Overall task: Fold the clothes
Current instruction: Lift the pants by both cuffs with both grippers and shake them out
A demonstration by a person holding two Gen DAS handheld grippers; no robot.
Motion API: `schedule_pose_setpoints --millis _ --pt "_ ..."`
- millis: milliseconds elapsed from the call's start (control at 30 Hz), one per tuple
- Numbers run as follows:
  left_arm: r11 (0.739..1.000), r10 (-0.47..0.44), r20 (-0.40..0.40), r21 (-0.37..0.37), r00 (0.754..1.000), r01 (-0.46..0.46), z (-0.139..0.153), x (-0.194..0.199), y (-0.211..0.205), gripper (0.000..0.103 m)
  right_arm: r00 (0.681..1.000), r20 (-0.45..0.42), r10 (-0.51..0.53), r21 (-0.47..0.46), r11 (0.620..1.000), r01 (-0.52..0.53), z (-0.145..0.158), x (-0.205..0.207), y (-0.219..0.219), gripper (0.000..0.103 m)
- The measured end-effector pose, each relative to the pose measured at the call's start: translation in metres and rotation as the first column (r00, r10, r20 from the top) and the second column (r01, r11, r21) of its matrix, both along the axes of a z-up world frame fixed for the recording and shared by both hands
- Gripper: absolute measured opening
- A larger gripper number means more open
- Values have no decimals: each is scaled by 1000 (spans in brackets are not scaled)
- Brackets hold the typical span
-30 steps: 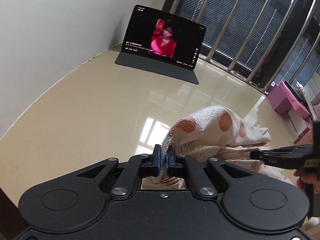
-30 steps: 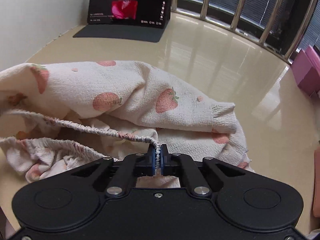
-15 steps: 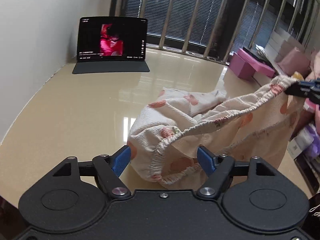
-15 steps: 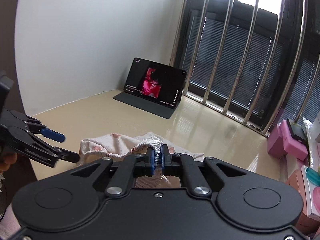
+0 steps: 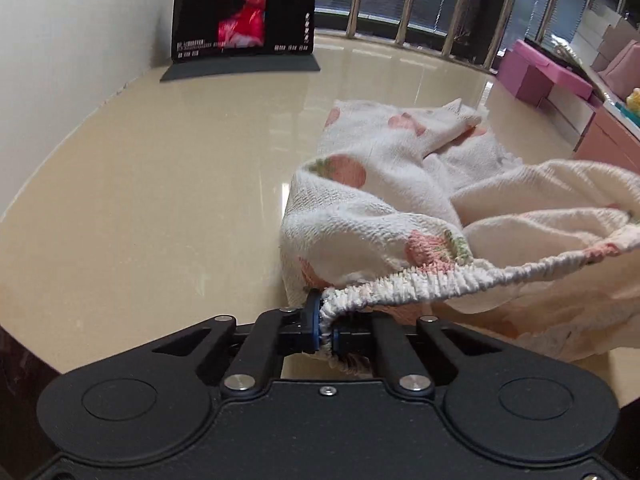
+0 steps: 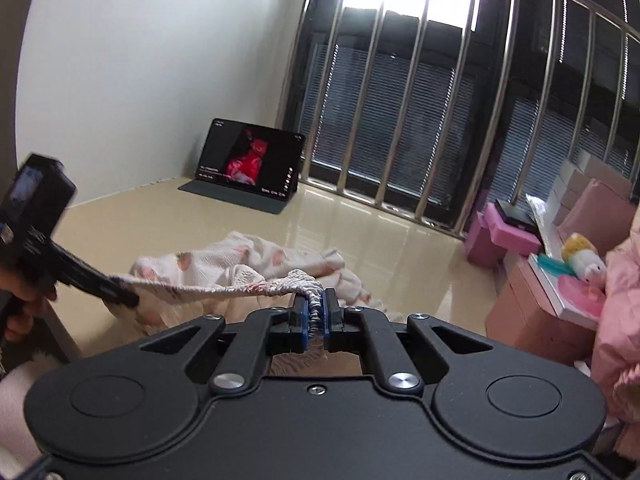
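Waistband (image 5: 432,282) of strawberry garment (image 5: 384,184) stretched between my grippers, left gripper (image 5: 325,326) clenched on one end, right gripper (image 6: 316,316) clamping the other, tablet (image 5: 244,16) beyond.

left gripper (image 5: 326,330): was open 0.5 s ago, now clamped on waistband (image 5: 440,280)
waistband: now pulled taut btwn both grippers

We see bare tabletop (image 5: 140,200) open to the left of the strawberry-print garment (image 5: 380,184); a propped tablet (image 5: 244,20) blocks the far corner, window bars (image 6: 460,120) close the back edge, and pink boxes (image 6: 500,236) (stacked right) crowd that side.
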State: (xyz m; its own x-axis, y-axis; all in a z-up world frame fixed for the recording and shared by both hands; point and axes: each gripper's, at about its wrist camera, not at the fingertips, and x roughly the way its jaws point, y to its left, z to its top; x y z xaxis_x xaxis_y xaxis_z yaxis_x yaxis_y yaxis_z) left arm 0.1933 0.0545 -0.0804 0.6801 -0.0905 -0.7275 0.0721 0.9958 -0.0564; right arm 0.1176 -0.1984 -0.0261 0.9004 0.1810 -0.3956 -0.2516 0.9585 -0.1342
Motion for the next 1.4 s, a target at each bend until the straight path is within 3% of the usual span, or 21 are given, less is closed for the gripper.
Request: schedule_pose_setpoints --millis 233,333,433,567,700,833,900,967,1033,1067,1100,1133,1200,1300,1333,1400 --pt "994 -23 200 -98 979 44 67 -46 17 6 983 -183 2 24 1000 2 -36 -13 -16 7" --pt "989 -43 263 -127 964 79 85 -53 13 5 976 -214 29 18 1000 -25 -37 -13 -14 7" --pt "995 -65 304 -58 950 86 90 -54 0 6 978 -205 35 20 999 -31 -34 -11 -14 7" --pt "988 -110 276 132 955 76 71 -44 -17 10 989 -145 15 29 1000 -11 -25 -8 -16 7" --pt "926 -187 255 367 949 84 47 -39 -37 19 998 -62 19 54 998 -16 -5 -6 -20 7" --pt "861 -313 204 473 928 187 35 -38 -52 30 999 35 33 66 997 -35 21 -5 -20 7" --pt "818 -388 179 519 904 248 30 -40 -62 40 996 76 50 66 996 -55 35 -3 -18 7" --pt "757 -475 155 574 866 312 24 -44 -76 46 991 113 74 58 995 -81 49 -3 -15 7" --pt "707 -545 140 607 827 363 18 -46 -88 46 984 149 99 46 993 -107 63 -3 -10 7" --pt "700 -559 143 609 817 373 16 -45 -92 44 980 166 108 37 993 -116 69 -3 -8 7" --pt "711 -561 151 592 814 380 18 -42 -93 16 977 181 108 23 993 -115 72 -3 -7 7" --pt "743 -544 161 548 823 384 24 -37 -91 5 976 192 106 9 994 -110 75 -3 -6 7" --pt "828 -490 212 415 845 376 49 -20 -78 4 978 192 85 -23 996 -82 77 2 -7 7" --pt "933 -353 320 196 879 304 107 7 -46 4 990 137 44 -89 995 -32 73 20 -14 7" --pt "953 -304 351 121 886 279 130 16 -35 4 994 108 34 -111 994 -22 71 29 -16 7" --pt "967 -243 403 33 882 252 169 27 -22 4 999 46 21 -156 988 -14 67 46 -18 7"
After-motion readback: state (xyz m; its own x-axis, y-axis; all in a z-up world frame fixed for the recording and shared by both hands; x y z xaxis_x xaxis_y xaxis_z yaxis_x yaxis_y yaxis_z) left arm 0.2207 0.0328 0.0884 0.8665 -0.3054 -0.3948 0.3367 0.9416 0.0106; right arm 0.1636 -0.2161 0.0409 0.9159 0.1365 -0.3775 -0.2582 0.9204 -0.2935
